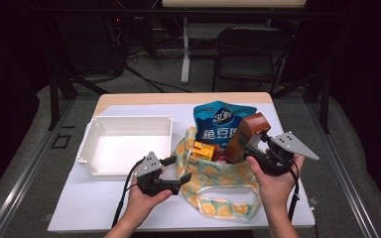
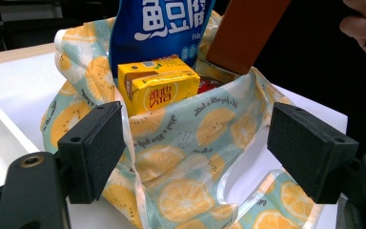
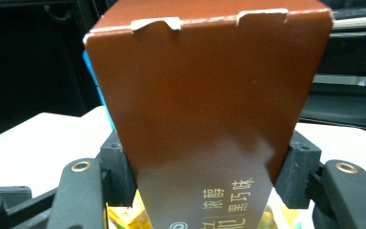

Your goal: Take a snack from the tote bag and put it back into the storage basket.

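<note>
Brown, stiff, light-looking carton (image 1: 247, 135) rises tilted from the fabric bag (image 1: 213, 181) near the desk's (image 1: 94, 210) front edge (right claw (image 1: 257, 148) pinches its flat sides; left claw (image 1: 176, 173) spread).

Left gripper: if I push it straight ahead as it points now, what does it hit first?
Most likely the orange-print fabric bag: its front wall lies between the open left gripper fingers. Just behind stands the yellow drink carton. Depth is hard to judge.
</note>
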Demonstrator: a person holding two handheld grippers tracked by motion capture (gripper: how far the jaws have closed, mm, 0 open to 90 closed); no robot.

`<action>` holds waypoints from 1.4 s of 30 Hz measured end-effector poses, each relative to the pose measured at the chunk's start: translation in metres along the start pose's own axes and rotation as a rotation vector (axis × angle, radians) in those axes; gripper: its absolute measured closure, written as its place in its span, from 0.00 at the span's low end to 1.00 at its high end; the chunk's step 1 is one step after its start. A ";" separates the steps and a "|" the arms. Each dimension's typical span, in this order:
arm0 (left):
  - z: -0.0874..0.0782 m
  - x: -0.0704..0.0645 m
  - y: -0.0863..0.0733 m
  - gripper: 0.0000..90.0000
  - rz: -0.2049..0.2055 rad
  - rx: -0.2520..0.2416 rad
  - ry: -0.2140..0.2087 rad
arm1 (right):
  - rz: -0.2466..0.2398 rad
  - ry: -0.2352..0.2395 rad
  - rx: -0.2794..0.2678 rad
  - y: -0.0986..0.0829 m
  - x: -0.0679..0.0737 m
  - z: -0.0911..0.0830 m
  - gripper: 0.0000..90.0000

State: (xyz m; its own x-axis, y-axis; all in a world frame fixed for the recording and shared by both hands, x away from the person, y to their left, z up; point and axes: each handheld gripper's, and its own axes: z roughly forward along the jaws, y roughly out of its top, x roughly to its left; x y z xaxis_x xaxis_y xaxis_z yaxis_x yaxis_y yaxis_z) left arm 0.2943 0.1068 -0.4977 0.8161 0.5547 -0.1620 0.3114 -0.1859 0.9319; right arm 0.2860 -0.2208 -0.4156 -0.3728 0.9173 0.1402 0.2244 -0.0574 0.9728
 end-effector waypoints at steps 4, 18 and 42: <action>0.002 -0.005 0.001 0.22 0.014 -0.006 0.010 | 0.012 0.028 -0.004 0.003 0.007 -0.002 0.41; 0.003 -0.015 0.004 0.22 0.052 -0.011 0.019 | -0.017 0.075 -0.013 0.007 0.035 -0.005 0.41; 0.005 -0.022 0.004 0.22 0.091 0.001 0.025 | -0.009 0.167 0.018 0.004 0.066 -0.001 0.41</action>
State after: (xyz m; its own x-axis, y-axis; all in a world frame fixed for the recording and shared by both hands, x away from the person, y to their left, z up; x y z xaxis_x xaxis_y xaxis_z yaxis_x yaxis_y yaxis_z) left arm 0.2796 0.0899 -0.4922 0.8289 0.5552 -0.0687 0.2369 -0.2369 0.9422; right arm 0.2616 -0.1607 -0.4021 -0.5187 0.8396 0.1612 0.2359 -0.0406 0.9709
